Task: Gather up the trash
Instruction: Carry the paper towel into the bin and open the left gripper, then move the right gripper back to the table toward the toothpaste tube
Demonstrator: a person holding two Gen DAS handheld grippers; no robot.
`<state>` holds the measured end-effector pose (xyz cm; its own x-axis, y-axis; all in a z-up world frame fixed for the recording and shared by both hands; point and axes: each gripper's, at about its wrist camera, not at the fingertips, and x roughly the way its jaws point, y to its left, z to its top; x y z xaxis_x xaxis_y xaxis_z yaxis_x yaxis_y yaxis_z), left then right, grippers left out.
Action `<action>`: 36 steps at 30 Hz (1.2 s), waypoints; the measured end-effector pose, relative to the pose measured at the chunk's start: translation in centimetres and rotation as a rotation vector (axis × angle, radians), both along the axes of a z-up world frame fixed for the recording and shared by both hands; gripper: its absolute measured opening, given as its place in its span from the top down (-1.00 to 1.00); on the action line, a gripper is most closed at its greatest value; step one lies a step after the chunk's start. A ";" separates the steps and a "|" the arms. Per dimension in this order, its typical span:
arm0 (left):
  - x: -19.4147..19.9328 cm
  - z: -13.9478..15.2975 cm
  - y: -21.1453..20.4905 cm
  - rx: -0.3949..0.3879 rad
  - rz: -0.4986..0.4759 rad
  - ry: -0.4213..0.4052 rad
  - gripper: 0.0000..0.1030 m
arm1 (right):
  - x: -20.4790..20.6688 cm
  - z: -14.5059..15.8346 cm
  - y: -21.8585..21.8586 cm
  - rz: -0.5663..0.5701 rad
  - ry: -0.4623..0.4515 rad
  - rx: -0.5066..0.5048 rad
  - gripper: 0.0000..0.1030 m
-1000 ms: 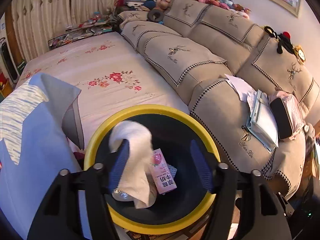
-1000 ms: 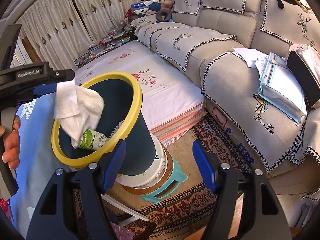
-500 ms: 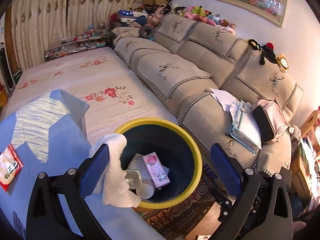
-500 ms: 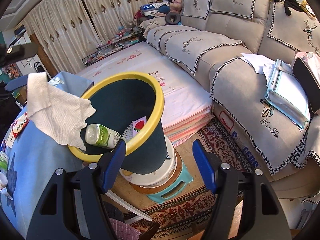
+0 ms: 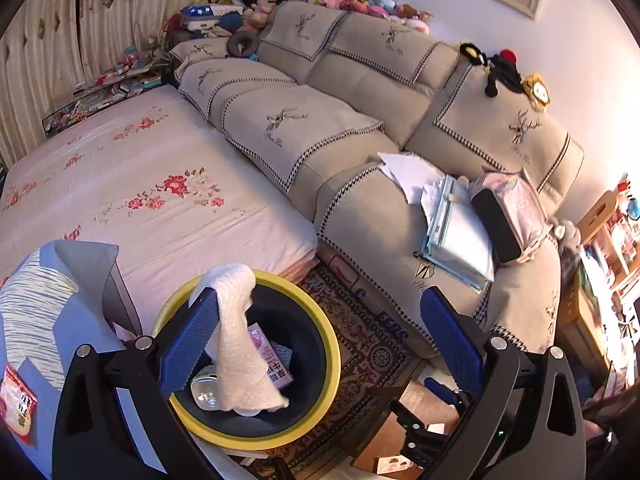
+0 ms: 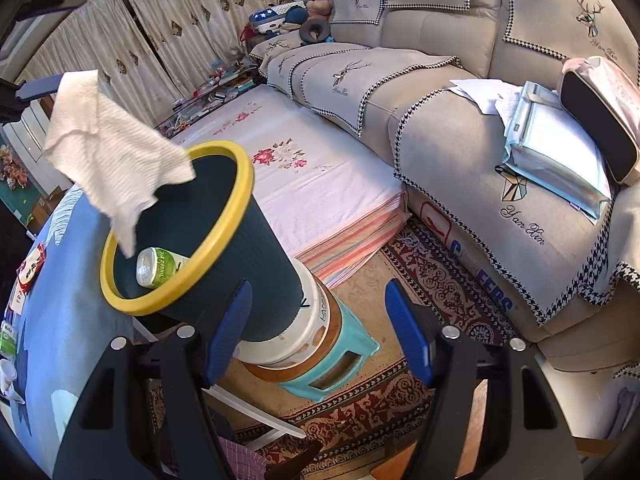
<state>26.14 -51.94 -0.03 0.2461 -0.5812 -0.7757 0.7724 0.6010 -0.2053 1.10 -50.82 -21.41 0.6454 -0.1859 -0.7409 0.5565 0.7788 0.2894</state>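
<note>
Crinkled white paper towel (image 5: pixel 236 332) draped over left gripper's (image 5: pixel 320 344) wide-open jaws, seemingly snagged, above round, yellow-rimmed dark bin (image 6: pixel 256 248). Right gripper (image 6: pixel 316 332) half-open, empty, near bin's ribbed wall.

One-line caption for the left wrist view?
Open left gripper with paper towel draped on one finger, hanging above yellow-rimmed trash bin.

You have one yellow-rimmed bin (image 6: pixel 224 216), one white paper towel (image 6: pixel 112 148), one green can (image 6: pixel 158 267), one pink carton (image 5: pixel 272 356), one teal stool (image 6: pixel 344 356) and two red snack packets (image 5: pixel 16 404) (image 6: pixel 32 266).
</note>
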 end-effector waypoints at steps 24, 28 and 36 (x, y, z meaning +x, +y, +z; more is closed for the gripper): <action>4.8 -9.6 3.9 0.160 0.093 0.598 -0.90 | -2.2 0.7 1.1 0.034 -0.162 -0.019 -0.27; 3.9 -6.5 3.2 0.117 0.085 0.567 -0.90 | -1.3 3.3 5.4 0.207 -0.306 -0.103 -0.25; 2.6 -2.4 2.1 0.081 0.077 0.564 -0.90 | 6.1 5.6 9.3 0.391 -0.405 -0.245 -0.04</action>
<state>28.69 -49.82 -2.45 -0.1800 -0.5111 -0.8405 0.5102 0.6820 -0.5240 7.22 -41.53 -15.86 0.9216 -0.0129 -0.3879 0.0998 0.9737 0.2047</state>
